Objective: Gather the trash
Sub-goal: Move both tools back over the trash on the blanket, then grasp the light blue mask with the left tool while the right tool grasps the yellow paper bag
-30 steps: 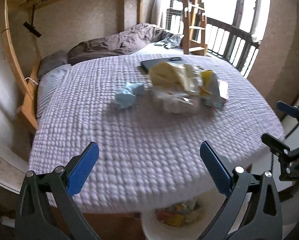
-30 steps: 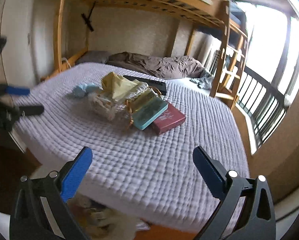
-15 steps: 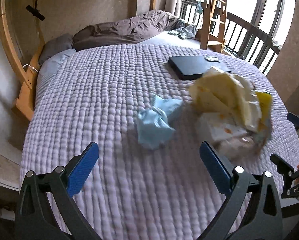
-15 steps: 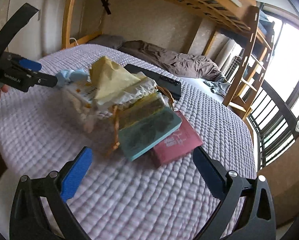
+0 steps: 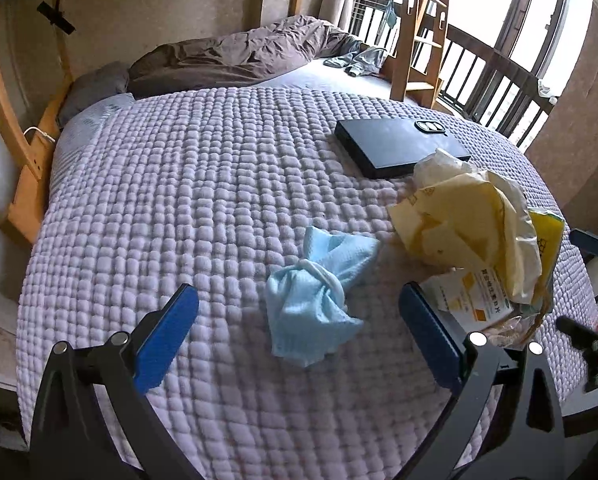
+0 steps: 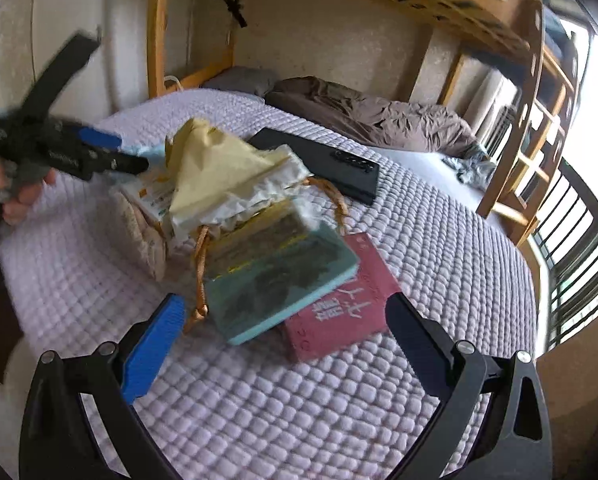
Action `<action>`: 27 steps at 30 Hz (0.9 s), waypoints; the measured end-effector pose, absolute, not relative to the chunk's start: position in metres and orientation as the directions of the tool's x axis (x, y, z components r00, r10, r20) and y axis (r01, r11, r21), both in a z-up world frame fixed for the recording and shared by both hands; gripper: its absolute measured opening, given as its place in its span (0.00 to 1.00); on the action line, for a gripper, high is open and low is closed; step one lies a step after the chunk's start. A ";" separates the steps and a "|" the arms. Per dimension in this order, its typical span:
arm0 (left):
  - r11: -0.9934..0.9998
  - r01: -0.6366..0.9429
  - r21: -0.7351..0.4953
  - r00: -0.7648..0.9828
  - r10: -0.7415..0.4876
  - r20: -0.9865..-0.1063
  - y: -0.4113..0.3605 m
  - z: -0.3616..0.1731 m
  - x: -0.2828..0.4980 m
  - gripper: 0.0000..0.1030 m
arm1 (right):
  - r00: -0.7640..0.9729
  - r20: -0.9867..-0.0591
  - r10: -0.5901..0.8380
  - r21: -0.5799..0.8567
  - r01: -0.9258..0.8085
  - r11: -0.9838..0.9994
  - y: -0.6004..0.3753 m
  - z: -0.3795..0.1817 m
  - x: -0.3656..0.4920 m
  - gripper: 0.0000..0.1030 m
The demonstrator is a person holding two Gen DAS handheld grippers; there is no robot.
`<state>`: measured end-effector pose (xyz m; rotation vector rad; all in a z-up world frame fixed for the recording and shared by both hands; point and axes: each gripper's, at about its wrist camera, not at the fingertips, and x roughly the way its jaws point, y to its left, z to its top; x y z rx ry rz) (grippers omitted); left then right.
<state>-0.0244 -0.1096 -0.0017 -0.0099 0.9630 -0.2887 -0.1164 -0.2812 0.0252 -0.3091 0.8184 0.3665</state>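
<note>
The left tongs (image 5: 299, 320) stand wide apart and empty, with the blue mask (image 5: 317, 306) lying between their tips on the quilt (image 5: 187, 200). It looks light, limp and crumpled, a thin pleated cloth cinched at the waist by its white ear loop. The bunched middle, where the loop gathers it, is probably the best place to pinch; the loose ends would likely slip or unfold.

Just right of the left tongs sits a pile of yellow paper (image 5: 467, 224), creased and stiff-looking, over a printed carton (image 5: 475, 300).

The right tongs (image 6: 285, 320) are also spread and hold nothing. Straight ahead of them lie a teal book (image 6: 283, 280) and a red booklet (image 6: 347, 312), flat and rigid, likely not trash. Beyond is a black slab (image 6: 323, 168), smooth and hard.
</note>
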 end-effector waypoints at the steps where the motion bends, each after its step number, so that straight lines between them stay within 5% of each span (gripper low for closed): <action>1: 0.961 0.238 -0.141 0.532 -0.251 -0.809 -0.109 -0.002 -0.023 0.96 | 0.628 -0.746 0.221 -0.089 -0.424 0.901 -0.286 0.033 -0.115 0.96; 7: 0.960 0.251 -0.125 0.530 -0.244 -0.812 -0.114 -0.001 -0.013 0.87 | 0.651 -0.716 0.253 -0.138 -0.488 0.862 -0.257 0.051 -0.114 0.96; 17: 0.950 0.277 -0.144 0.516 -0.274 -0.812 -0.124 0.001 -0.004 0.87 | 0.601 -0.739 0.305 -0.081 -0.528 0.845 -0.218 0.063 -0.084 0.96; 23: 0.949 0.303 -0.084 0.520 -0.239 -0.820 -0.132 -0.004 0.004 0.86 | 0.568 -0.786 0.243 -0.181 -0.588 0.789 -0.168 0.053 -0.054 0.96; 25: 0.950 0.302 -0.083 0.521 -0.237 -0.820 -0.130 -0.005 0.006 0.76 | 0.549 -0.806 0.221 -0.196 -0.600 0.775 -0.157 0.046 -0.046 0.96; 27: 0.949 0.306 -0.076 0.526 -0.235 -0.818 -0.128 -0.004 0.008 0.67 | 0.517 -0.825 0.229 -0.168 -0.611 0.774 -0.156 0.040 -0.038 0.84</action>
